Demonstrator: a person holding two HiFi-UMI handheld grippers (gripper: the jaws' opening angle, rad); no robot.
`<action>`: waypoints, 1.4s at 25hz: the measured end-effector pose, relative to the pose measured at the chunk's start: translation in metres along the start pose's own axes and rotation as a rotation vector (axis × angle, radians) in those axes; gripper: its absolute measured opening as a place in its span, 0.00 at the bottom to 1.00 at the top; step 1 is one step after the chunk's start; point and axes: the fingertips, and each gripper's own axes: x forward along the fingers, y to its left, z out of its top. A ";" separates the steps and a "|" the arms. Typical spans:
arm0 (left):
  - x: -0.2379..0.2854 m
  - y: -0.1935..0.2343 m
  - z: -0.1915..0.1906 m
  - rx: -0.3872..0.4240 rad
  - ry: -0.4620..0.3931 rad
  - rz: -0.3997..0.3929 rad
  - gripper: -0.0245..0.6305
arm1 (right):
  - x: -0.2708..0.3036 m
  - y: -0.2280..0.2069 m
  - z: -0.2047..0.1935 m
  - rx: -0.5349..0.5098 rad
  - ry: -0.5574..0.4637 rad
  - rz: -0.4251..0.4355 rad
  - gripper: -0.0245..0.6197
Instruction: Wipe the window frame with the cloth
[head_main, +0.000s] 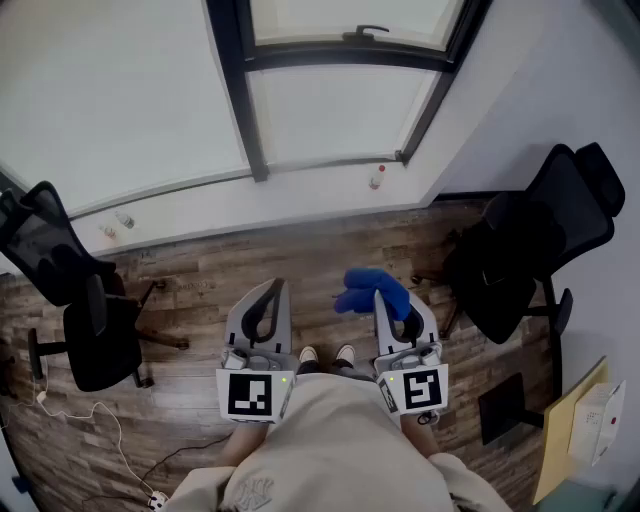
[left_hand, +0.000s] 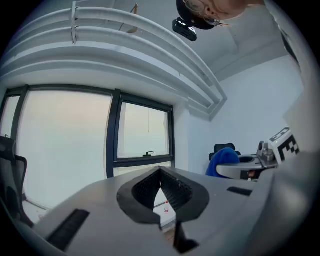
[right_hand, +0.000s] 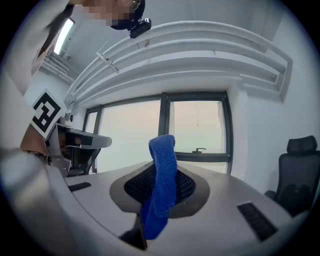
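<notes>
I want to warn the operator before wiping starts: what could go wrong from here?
The blue cloth is pinched in the right gripper with loose ends above and below the jaws. Dragging it along the window frame might pull it out.
A small bottle stands on the sill by the frame's lower corner. A sweep there could knock it over.
</notes>
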 end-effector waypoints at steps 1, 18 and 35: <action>0.001 -0.004 0.006 -0.007 -0.005 0.004 0.05 | -0.004 -0.002 -0.001 0.005 0.008 0.004 0.15; 0.032 -0.061 0.027 -0.047 -0.042 0.000 0.05 | -0.030 -0.058 0.006 -0.001 0.024 0.037 0.15; 0.072 -0.084 0.003 -0.044 0.043 0.072 0.05 | -0.022 -0.127 -0.015 0.058 0.057 0.113 0.15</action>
